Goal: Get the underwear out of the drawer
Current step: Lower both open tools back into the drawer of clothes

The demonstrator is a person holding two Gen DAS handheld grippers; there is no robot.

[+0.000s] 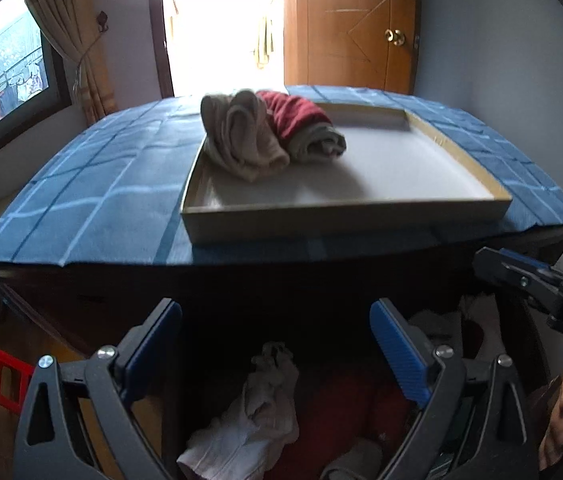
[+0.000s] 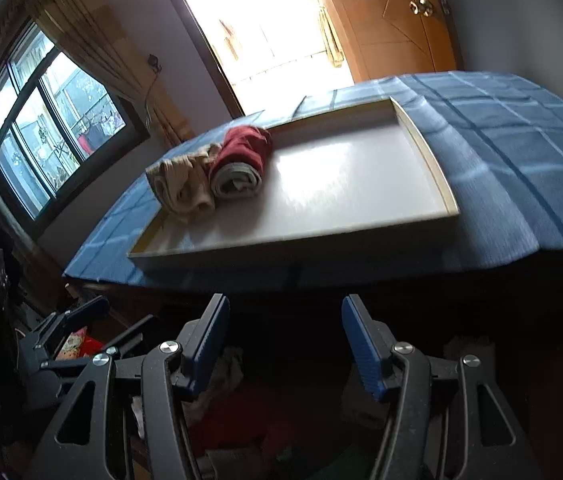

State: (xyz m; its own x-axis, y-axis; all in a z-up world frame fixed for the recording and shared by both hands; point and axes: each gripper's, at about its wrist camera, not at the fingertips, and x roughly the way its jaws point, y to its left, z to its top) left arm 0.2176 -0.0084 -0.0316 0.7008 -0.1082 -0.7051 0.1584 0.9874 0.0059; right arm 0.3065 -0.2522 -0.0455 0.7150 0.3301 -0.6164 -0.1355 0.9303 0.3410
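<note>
A shallow white tray (image 1: pixel 345 216) sits on the blue checked cloth on top of the dresser. In it lie a beige rolled underwear (image 1: pixel 241 136) and a red-and-grey roll (image 1: pixel 301 124); both also show in the right wrist view, beige (image 2: pixel 181 188) and red (image 2: pixel 241 160), in the tray (image 2: pixel 301 248). Below, the open drawer holds a white garment (image 1: pixel 257 412) on dark red cloth (image 1: pixel 337 408). My left gripper (image 1: pixel 275 344) is open and empty over the drawer. My right gripper (image 2: pixel 285 344) is open and empty over the dark drawer; it also shows at the right edge of the left wrist view (image 1: pixel 529 280).
The blue cloth (image 1: pixel 93 208) covers the dresser top, with its dark front edge (image 1: pixel 241 280) just above the drawer. A window with a curtain is at the left, a wooden door (image 1: pixel 353 28) behind. A red stool (image 1: pixel 5 380) stands on the floor at the left.
</note>
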